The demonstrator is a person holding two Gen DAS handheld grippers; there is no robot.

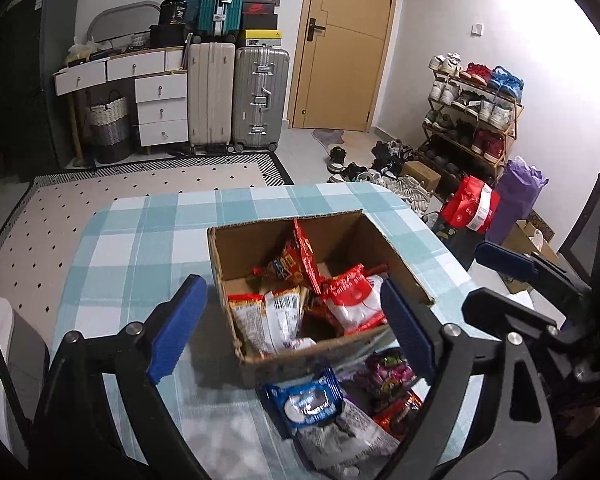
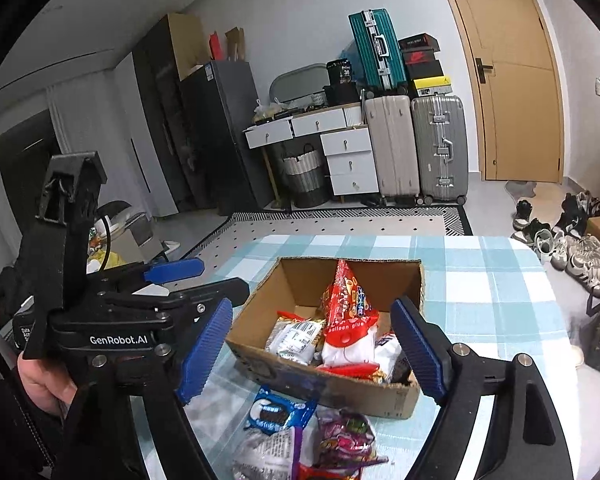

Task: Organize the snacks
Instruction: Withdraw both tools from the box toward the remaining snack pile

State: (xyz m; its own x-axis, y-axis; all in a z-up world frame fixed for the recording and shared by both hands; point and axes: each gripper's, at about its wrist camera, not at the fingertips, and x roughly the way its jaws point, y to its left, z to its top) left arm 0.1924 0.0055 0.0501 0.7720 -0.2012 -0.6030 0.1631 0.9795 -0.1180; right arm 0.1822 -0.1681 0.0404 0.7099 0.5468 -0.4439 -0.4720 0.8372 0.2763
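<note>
Both grippers, left (image 1: 292, 328) and right (image 2: 314, 350), gape empty above the box (image 2: 380, 396); next, probably, grab the blue packet (image 2: 278, 410) just before it.

1. The cardboard box (image 1: 320, 292) stands open-topped; snack packets crowd its near half, and an upright red packet (image 1: 306, 258) splits the space behind them.
2. Loose packets (image 1: 340, 412) block the checked tablecloth (image 1: 140, 248) just near the box.
3. Left and far cloth lies bare.
</note>
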